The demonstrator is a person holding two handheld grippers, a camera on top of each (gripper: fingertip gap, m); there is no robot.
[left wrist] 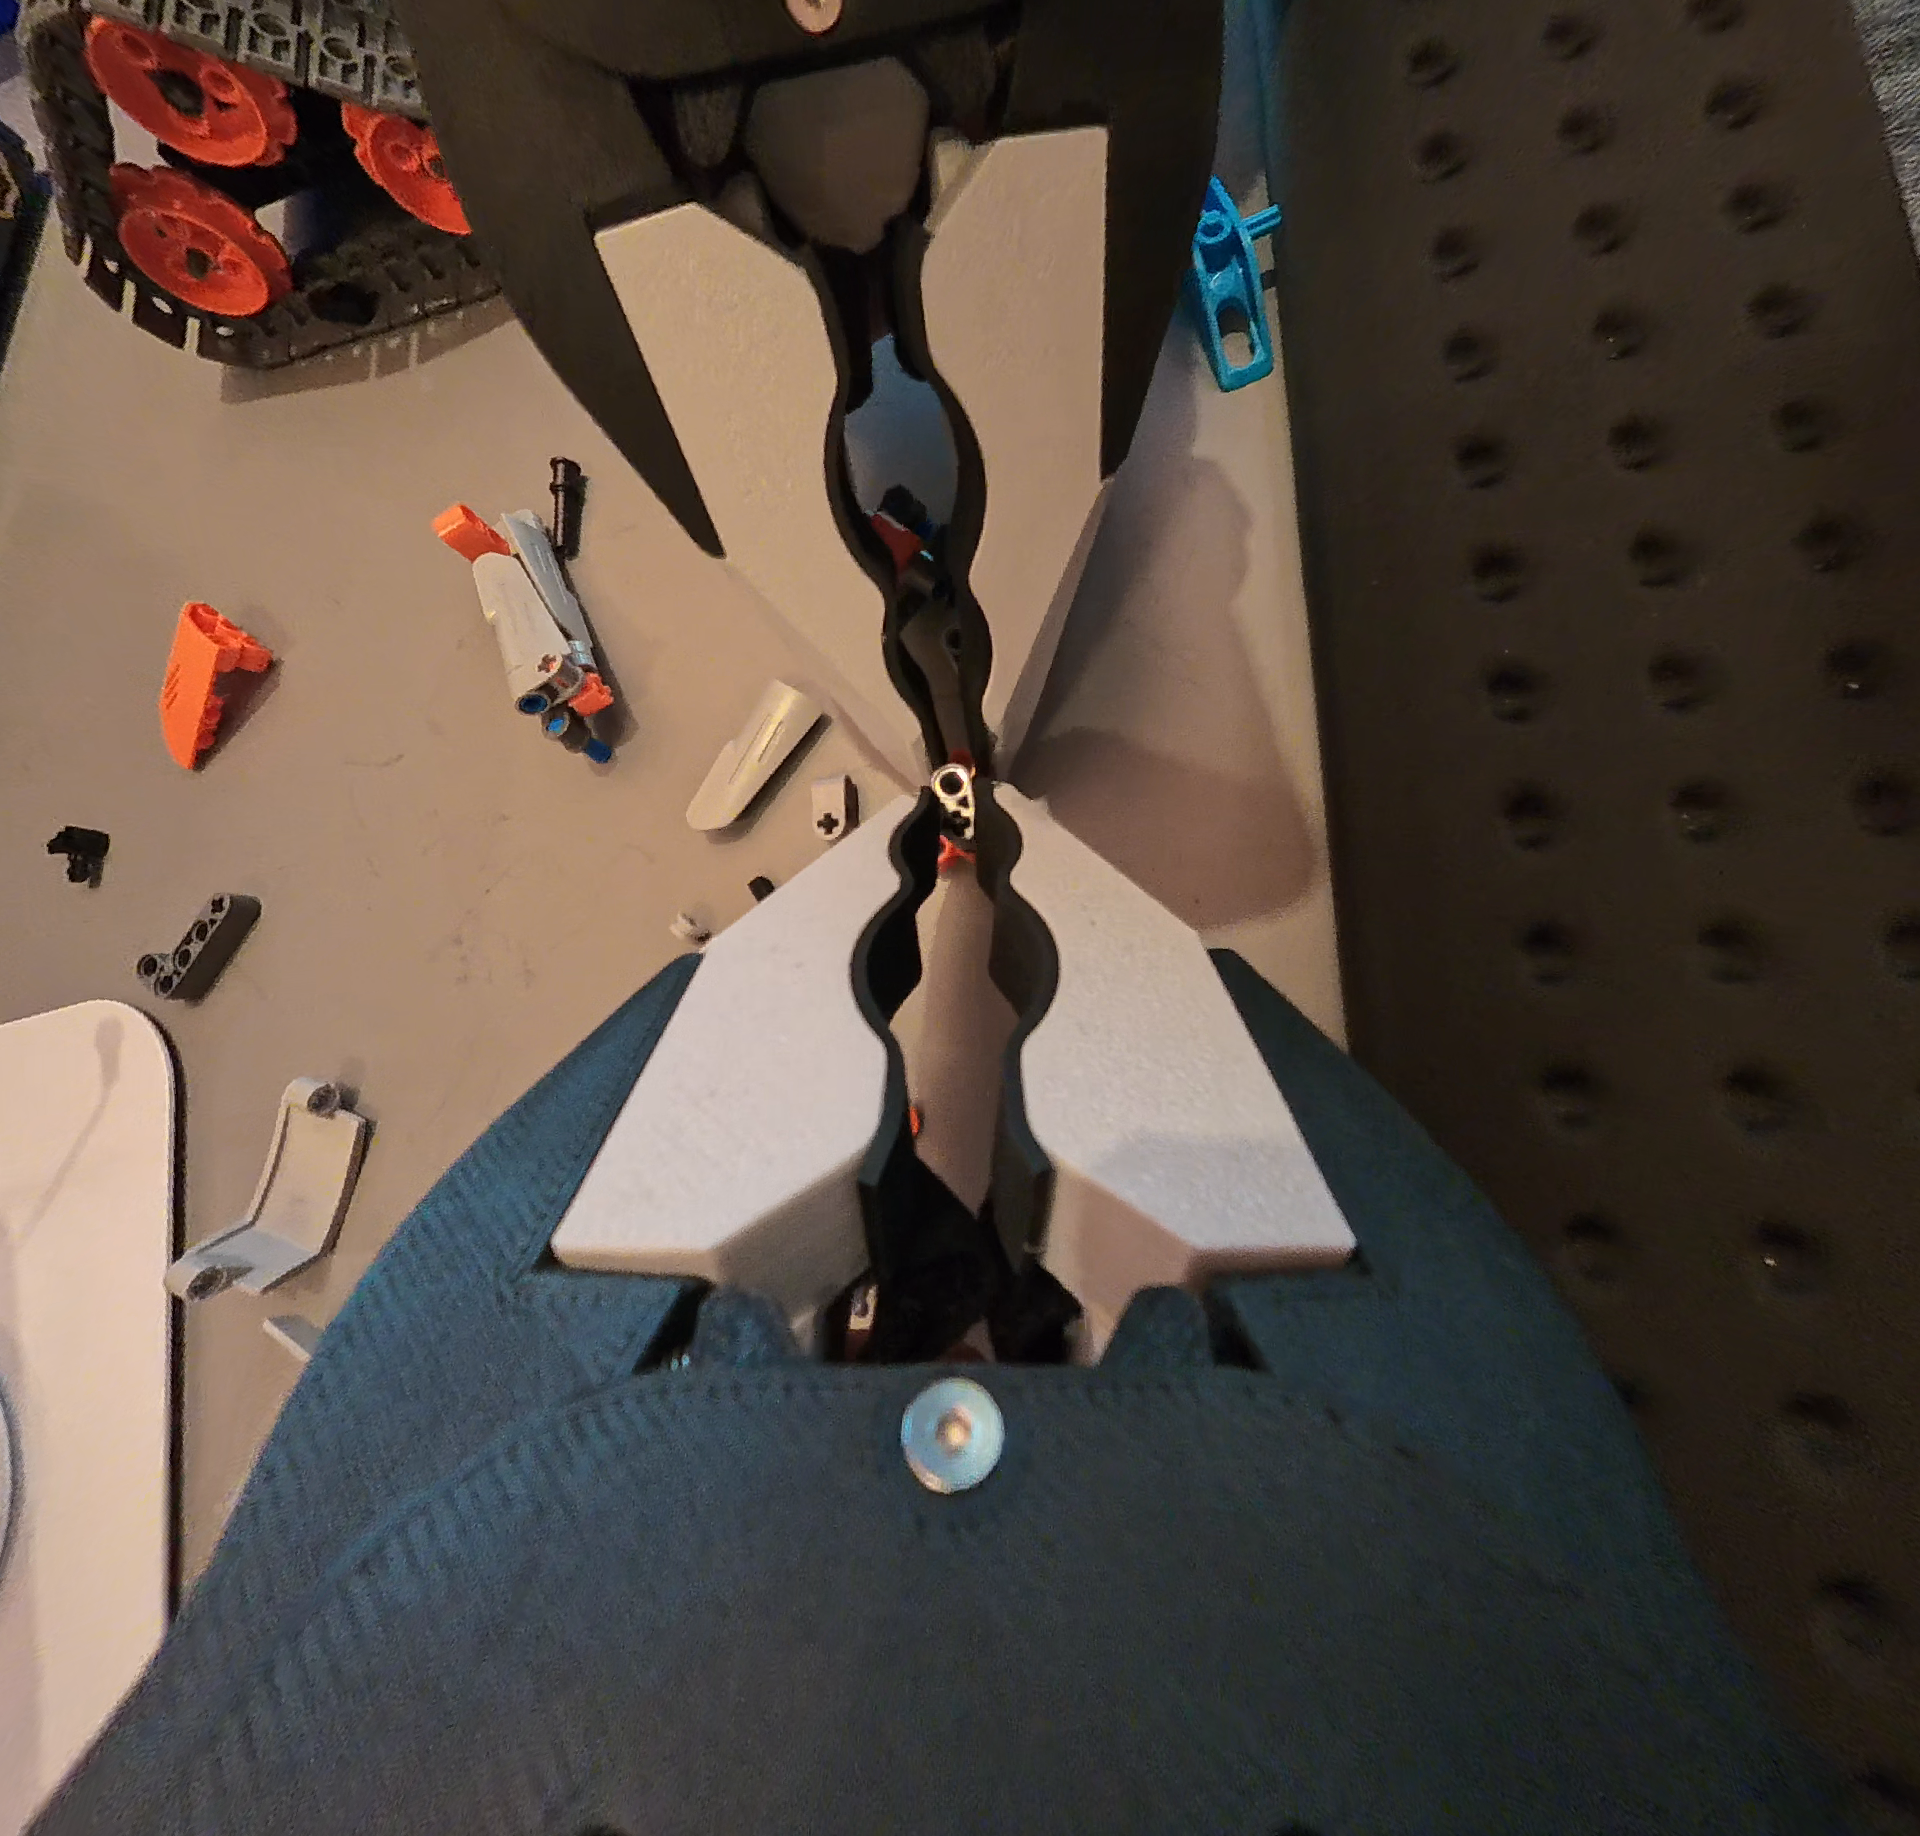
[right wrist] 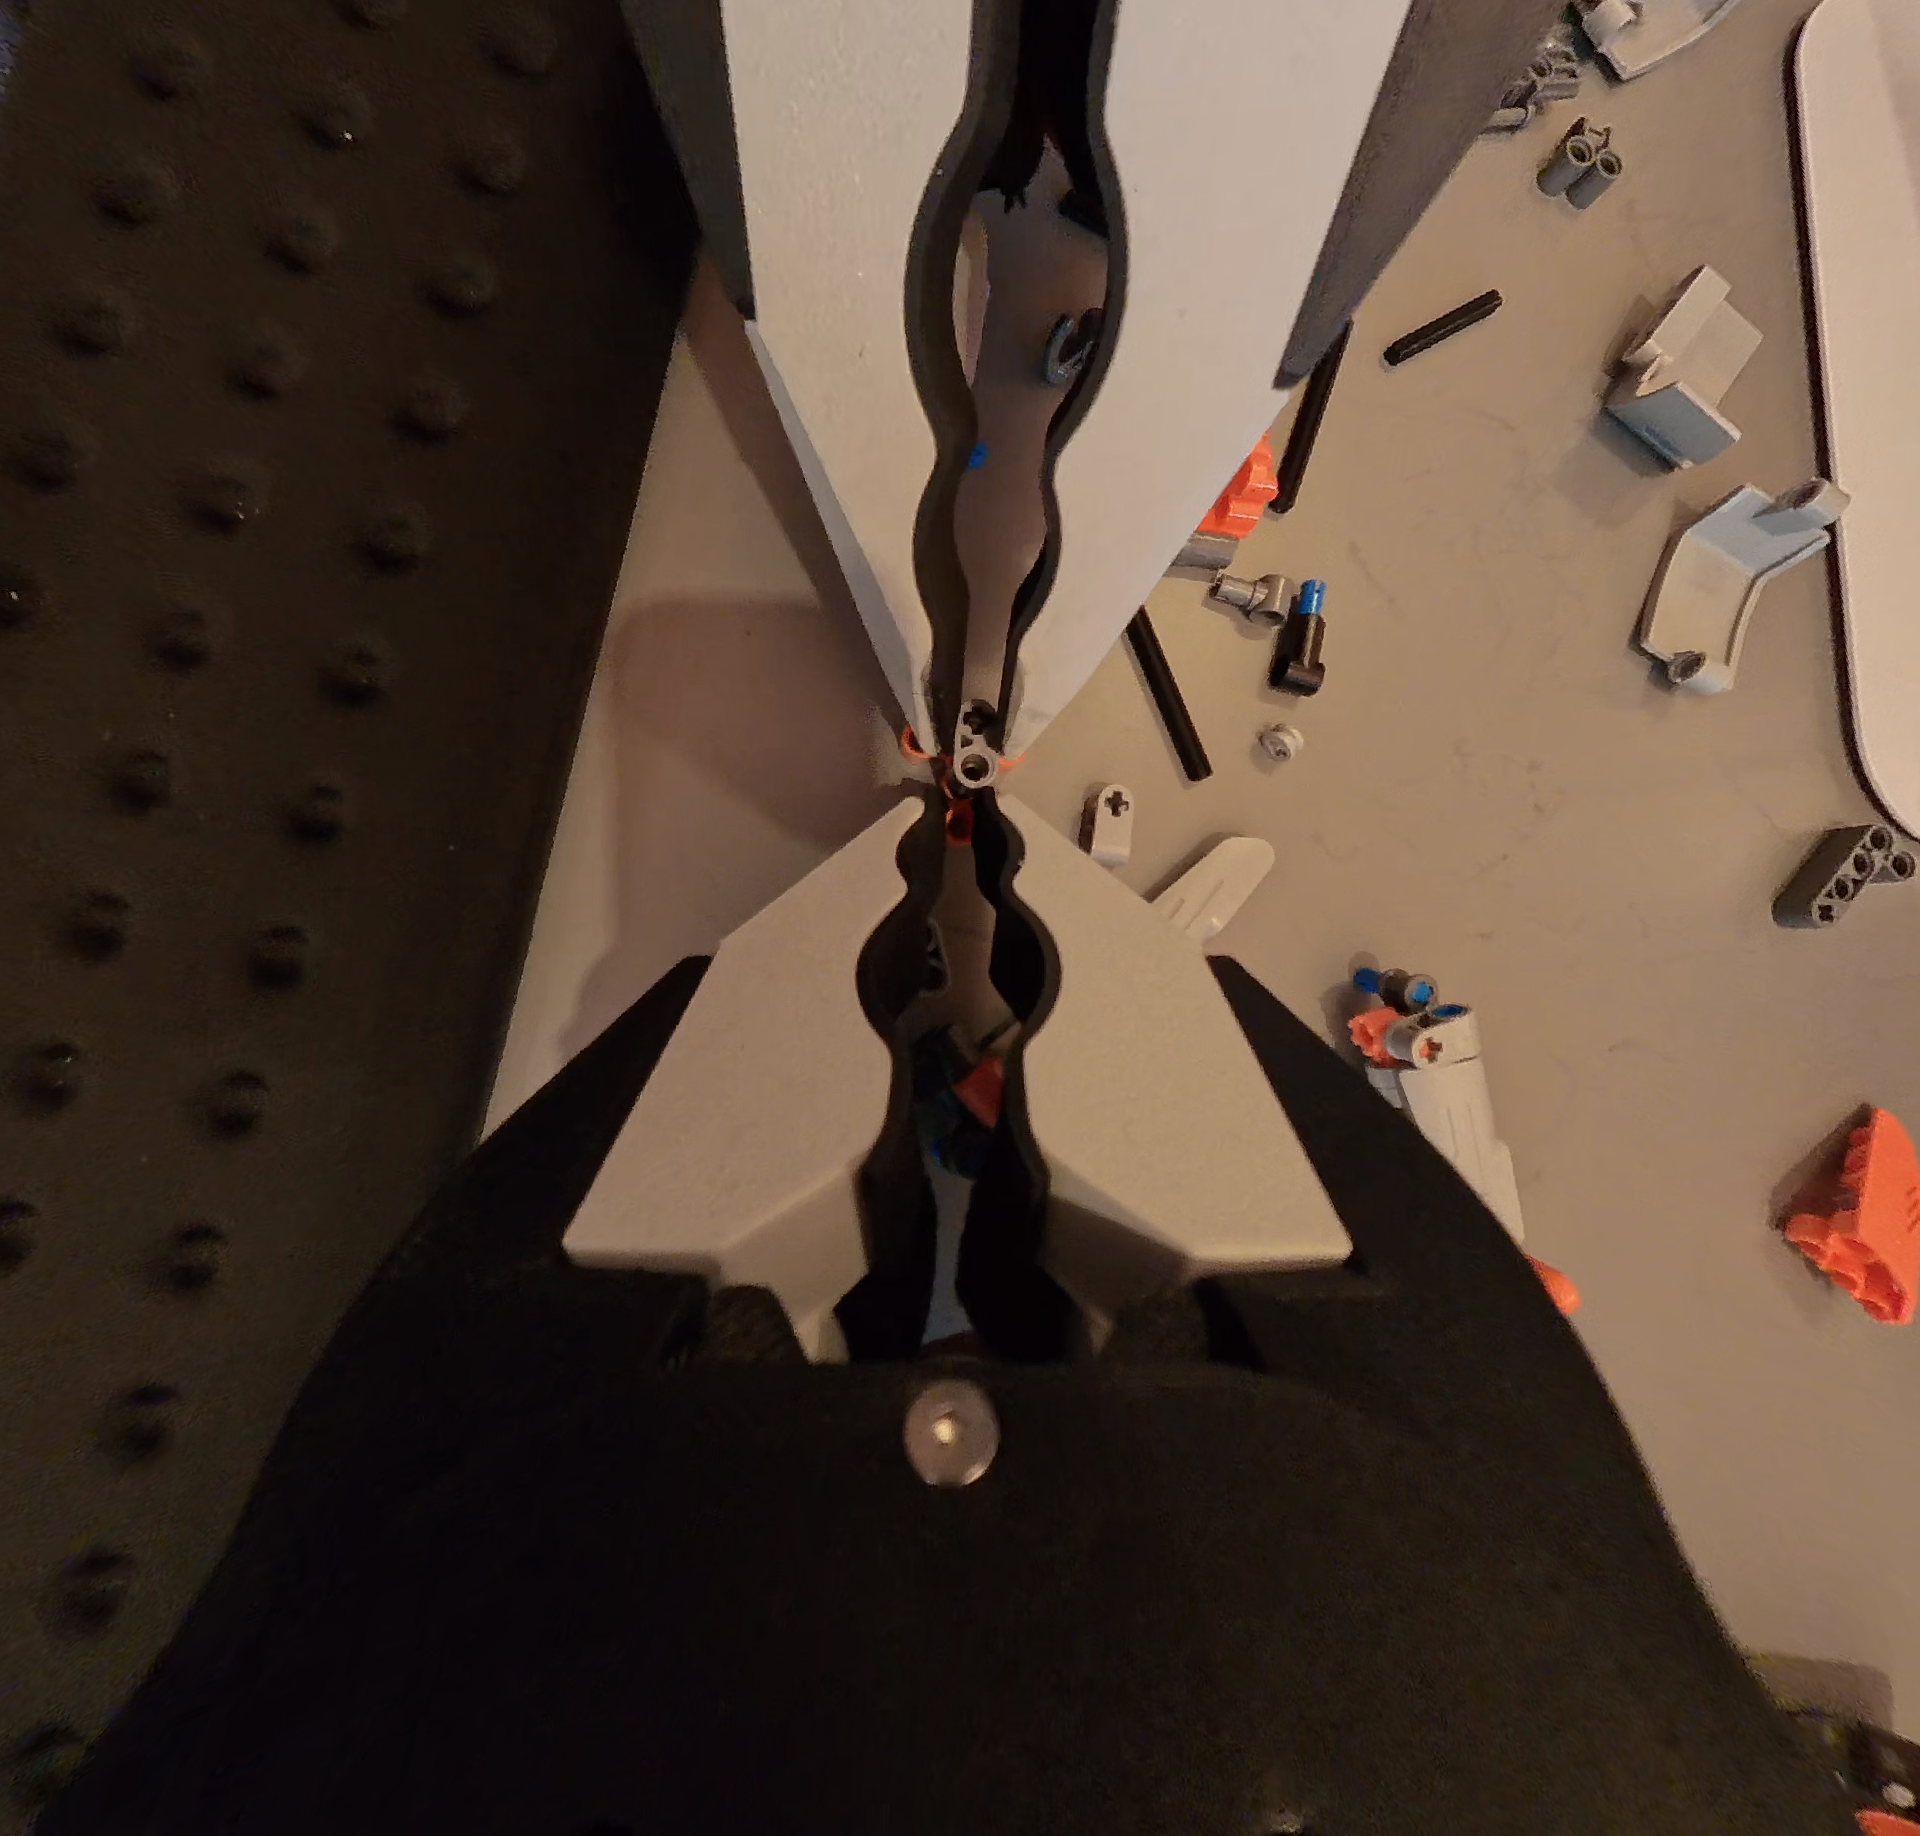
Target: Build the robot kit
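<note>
My left gripper (left wrist: 956,822) and right gripper (right wrist: 961,815) meet tip to tip above a grey tabletop (left wrist: 416,830). Between the tips is a small brick assembly: a grey connector with a round hole (left wrist: 954,784) joined to orange (left wrist: 951,854) and black bits. The connector also shows in the right wrist view (right wrist: 977,766), with orange (right wrist: 956,822) in my right tips. Both grippers are shut on this assembly from opposite ends. The right gripper (left wrist: 961,747) comes in from the top of the left wrist view; the left gripper (right wrist: 966,721) comes in from the top of the right wrist view.
A tracked model with orange wheels (left wrist: 239,155) stands far left. Loose pieces lie around: an orange wedge (left wrist: 208,680), a grey-orange sub-assembly (left wrist: 535,623), a grey panel (right wrist: 1725,581), a blue piece (left wrist: 1231,280). A black studded mat (left wrist: 1610,643) borders one side, a white board (right wrist: 1870,384) the other. Both grippers' tips are close together, under 4 cm apart. The grey panel (right wrist: 1725,581) is about 20 cm from both grippers' fingertips.
</note>
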